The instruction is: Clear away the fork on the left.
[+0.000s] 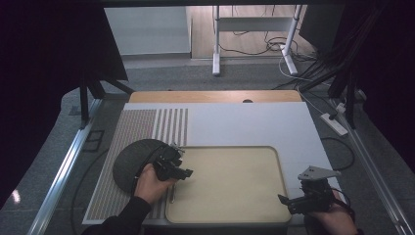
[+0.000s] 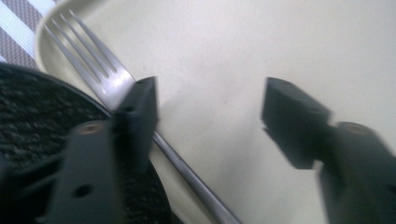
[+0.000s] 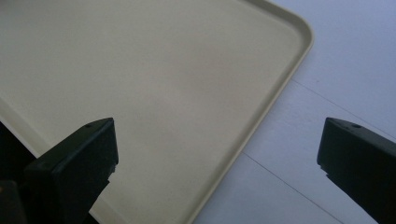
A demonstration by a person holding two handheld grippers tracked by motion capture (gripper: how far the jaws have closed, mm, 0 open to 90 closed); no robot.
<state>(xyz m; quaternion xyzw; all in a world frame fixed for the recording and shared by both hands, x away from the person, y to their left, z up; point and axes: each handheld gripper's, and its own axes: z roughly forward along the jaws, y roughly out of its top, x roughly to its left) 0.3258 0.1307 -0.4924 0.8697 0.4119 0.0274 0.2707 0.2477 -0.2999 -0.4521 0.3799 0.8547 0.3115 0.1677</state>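
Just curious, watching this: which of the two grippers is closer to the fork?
The left. The left gripper hovers right over the fork, jaws open, one jaw at its neck at the tray's left edge. The right gripper is at the tray's far right corner.

You wear a black long sleeve [image 1: 122,215] on your left arm, and each hand carries a black, blocky two-jaw gripper, the left gripper [image 1: 182,172] with small round screw holes in its matte jaws, the right gripper [image 1: 288,201] topped by a grey three-cornered plate [image 1: 318,173].
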